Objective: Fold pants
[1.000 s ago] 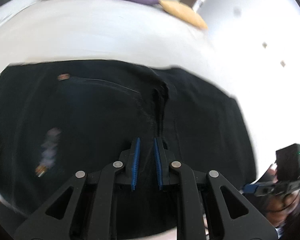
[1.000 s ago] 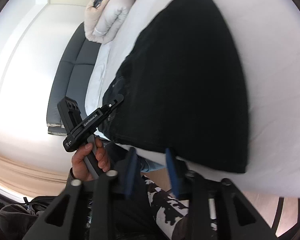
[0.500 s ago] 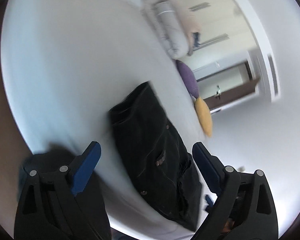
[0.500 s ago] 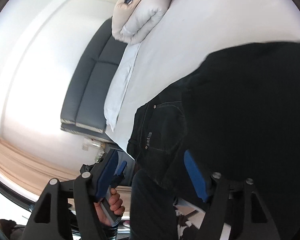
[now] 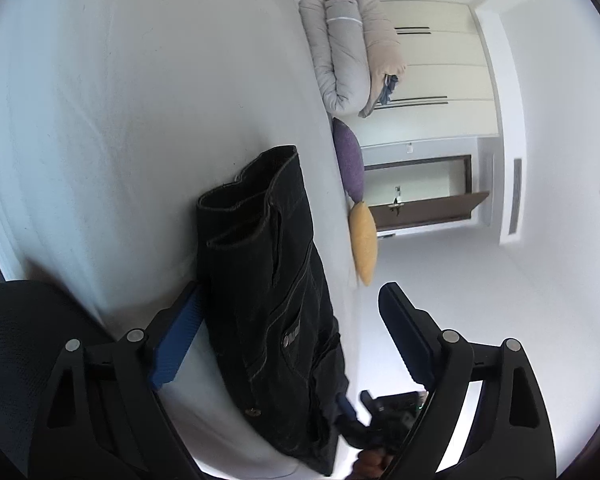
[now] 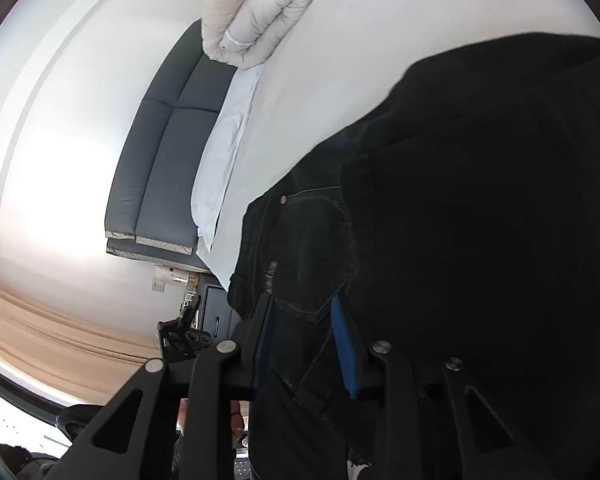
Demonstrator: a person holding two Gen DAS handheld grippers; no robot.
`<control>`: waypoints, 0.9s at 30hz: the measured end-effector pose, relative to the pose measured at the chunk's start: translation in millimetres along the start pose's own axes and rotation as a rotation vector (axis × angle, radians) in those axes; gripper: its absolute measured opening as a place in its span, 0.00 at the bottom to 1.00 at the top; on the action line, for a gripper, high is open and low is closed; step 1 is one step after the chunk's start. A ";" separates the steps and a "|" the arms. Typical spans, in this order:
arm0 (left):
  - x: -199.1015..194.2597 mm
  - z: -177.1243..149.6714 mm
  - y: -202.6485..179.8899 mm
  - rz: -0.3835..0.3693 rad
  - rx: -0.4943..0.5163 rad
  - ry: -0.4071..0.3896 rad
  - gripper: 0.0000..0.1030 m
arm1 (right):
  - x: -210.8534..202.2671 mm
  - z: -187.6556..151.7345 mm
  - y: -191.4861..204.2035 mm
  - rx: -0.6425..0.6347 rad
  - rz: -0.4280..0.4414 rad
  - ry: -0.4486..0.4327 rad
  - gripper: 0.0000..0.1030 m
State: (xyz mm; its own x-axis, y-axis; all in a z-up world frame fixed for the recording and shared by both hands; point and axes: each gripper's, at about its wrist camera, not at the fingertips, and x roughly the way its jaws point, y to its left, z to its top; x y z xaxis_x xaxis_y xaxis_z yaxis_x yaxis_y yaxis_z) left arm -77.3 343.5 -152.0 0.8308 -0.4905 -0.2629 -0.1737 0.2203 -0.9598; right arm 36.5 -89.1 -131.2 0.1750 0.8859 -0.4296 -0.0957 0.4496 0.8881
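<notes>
Since half a second ago our right gripper (image 6: 304, 344) has closed in, and we now have its blue pads pinched on a fold of the black pants (image 6: 480, 240) by the back pocket. Our left gripper (image 5: 288, 340) holds its jaws spread wide, gripping nothing; the pants (image 5: 268, 288) rise between its pads, touching or just beside the left one, we cannot tell which.

Out from the tools, the pants lie folded on the white bed (image 5: 140, 100), long axis running away from the left gripper toward the far edge, hem openings at that far end, waist and pocket rivet at our end. Beyond the hems, along the bed's far edge, sit a purple cushion (image 5: 350, 160) and a yellow cushion (image 5: 363, 244), with a rolled grey-and-beige duvet (image 5: 348, 48) further along. Nothing lies between the left pads and the cloth.

From the left wrist we see a wardrobe (image 5: 432, 80) and an open door (image 5: 424, 208), plus the right gripper's (image 5: 374, 414) body just past the waist. Only the right wrist shows a dark sofa (image 6: 164, 160) beside the bed (image 6: 380, 60), the duvet (image 6: 256, 8), and black denim filling its right half.
</notes>
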 end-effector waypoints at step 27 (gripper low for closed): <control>-2.3 2.5 -19.6 0.112 0.123 -0.029 0.23 | 48.4 30.7 -17.0 -0.019 -0.259 0.045 0.00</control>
State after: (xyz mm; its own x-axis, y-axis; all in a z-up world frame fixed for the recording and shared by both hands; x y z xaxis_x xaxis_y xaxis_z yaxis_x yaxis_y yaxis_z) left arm -74.5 342.5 -132.3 0.8250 -0.4330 -0.3632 -0.2018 0.3747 -0.9049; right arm 76.7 -57.4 -162.1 0.1520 0.7452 -0.6493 -0.0720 0.6636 0.7447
